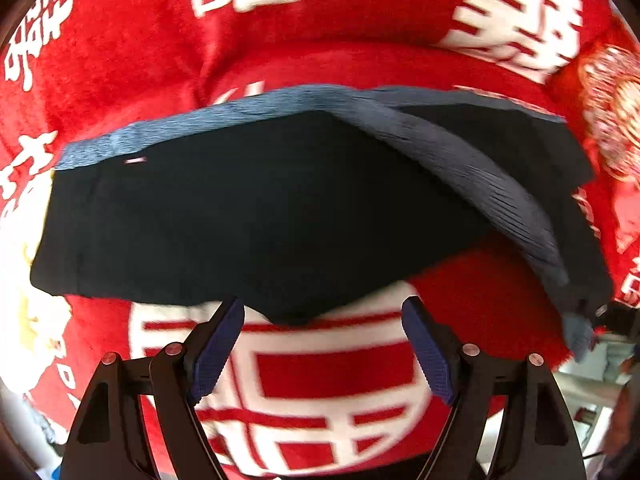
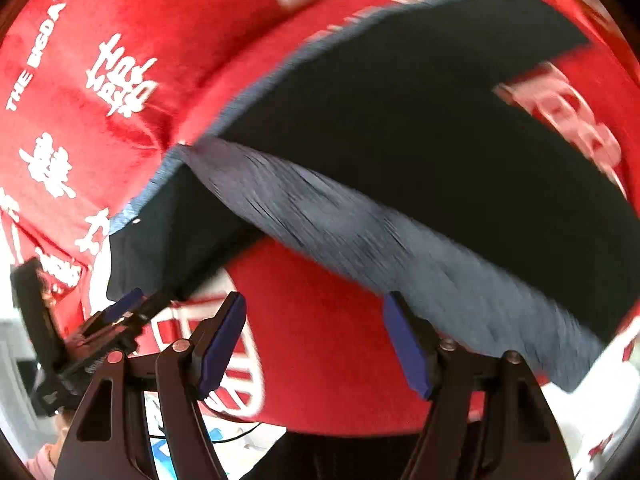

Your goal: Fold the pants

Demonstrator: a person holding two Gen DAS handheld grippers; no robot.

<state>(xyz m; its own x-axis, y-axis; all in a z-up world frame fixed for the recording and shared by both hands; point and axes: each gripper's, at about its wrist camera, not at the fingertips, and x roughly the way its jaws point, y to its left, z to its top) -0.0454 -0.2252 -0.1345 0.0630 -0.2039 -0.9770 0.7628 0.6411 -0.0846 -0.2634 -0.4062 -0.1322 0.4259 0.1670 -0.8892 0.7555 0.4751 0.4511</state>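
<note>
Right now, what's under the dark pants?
The pants lie on a red blanket with white characters. It shows all around them. A grey folded-over strip lies on top. Whatever sits directly beneath the pants is covered.

Pants (image 1: 248,208) lie spread on a blanket (image 1: 320,8), just ahead of the left gripper (image 1: 322,316), whose jaws stand apart over bare blanket; nothing between them. Waistband (image 1: 208,128) on the far side from the jaws. A folded-over strip (image 1: 492,188) runs across the pants ahead-right. From the right gripper (image 2: 314,312), pants (image 2: 440,128) ahead and right, strip (image 2: 360,240) just before the jaws; left gripper (image 2: 120,312) sits left.
</note>
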